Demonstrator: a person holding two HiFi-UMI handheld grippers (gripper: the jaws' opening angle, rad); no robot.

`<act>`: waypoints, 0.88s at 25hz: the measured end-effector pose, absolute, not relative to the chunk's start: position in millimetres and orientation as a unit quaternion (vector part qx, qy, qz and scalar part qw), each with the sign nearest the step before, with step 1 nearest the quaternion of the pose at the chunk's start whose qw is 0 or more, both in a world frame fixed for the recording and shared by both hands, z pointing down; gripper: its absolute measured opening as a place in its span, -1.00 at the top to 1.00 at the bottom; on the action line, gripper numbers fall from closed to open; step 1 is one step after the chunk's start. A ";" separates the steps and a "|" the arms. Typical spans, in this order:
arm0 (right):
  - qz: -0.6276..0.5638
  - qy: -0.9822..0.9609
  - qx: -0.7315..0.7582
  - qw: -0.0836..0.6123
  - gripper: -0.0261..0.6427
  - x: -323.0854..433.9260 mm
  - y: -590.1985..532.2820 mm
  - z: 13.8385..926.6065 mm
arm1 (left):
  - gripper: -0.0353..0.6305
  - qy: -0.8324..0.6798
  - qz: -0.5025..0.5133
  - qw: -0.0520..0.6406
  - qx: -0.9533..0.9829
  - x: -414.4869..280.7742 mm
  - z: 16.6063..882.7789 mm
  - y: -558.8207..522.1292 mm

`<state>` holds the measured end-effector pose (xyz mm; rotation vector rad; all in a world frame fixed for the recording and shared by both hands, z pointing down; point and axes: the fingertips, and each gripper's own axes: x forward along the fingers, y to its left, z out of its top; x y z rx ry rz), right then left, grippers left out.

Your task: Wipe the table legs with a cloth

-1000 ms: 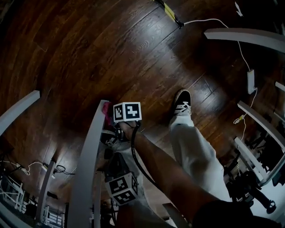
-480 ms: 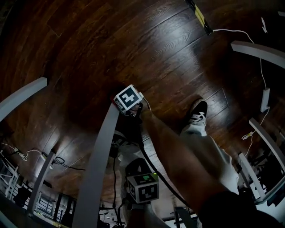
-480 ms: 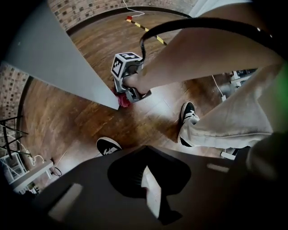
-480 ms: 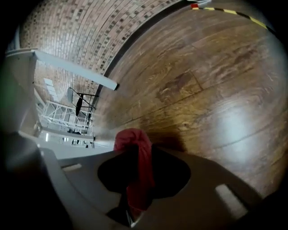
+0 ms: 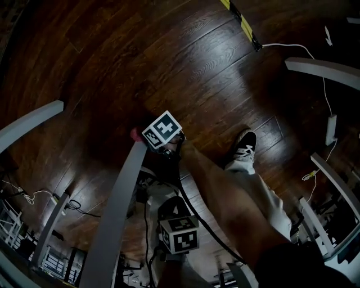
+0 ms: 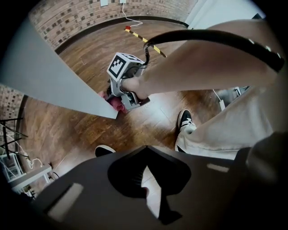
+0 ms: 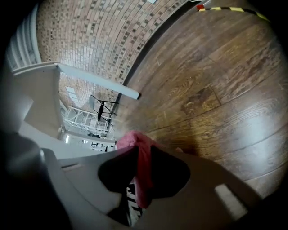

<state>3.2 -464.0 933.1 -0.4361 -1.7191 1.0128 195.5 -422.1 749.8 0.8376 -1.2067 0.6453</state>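
Observation:
A grey table leg [image 5: 121, 208] slants down to a dark wooden floor. At its lower end a pink cloth [image 5: 135, 134] lies against the leg. My right gripper [image 5: 151, 140] is shut on that cloth, with its marker cube above. In the right gripper view the cloth [image 7: 135, 141] hangs pinched between the jaws of the right gripper [image 7: 143, 179]. The left gripper view shows the right gripper [image 6: 119, 96] and cloth [image 6: 114, 103] at the leg [image 6: 49, 76]. My left gripper [image 5: 179, 235] hangs lower beside the leg. The left gripper [image 6: 146, 148] is shut and holds nothing.
The person's shoe [image 5: 243, 143] and pale trouser leg [image 5: 253, 191] stand right of the leg. Other grey legs [image 5: 31, 124] [image 5: 320, 64] cross the edges. A white cable with a power strip [image 5: 332, 129] and a yellow-black strip [image 5: 242, 17] lie on the floor.
The right gripper has stayed at the leg's lower end with the cloth, its cube turning a little. The left gripper has shifted right in the view.

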 end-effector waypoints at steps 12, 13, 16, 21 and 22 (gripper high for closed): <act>0.431 -0.752 -0.267 0.420 0.77 -13.5 -445.7 657.9 | 0.89 -0.537 0.296 0.687 0.391 204.0 640.2 -400.0; 0.430 -0.756 -0.275 0.410 0.77 -15.4 -444.4 632.2 | 0.89 -0.542 0.289 0.688 0.387 203.9 629.1 -397.0; 0.429 -0.767 -0.305 0.366 0.77 -21.6 -443.6 554.1 | 0.89 -0.560 0.259 0.694 0.370 202.3 598.8 -395.6; 0.426 -0.782 -0.347 0.295 0.77 -21.5 -445.6 451.0 | 0.89 -0.596 0.200 0.695 0.349 199.0 566.8 -411.8; 0.427 -0.783 -0.354 0.281 0.77 -19.7 -447.6 434.0 | 0.89 -0.604 0.195 0.692 0.343 198.0 562.1 -416.1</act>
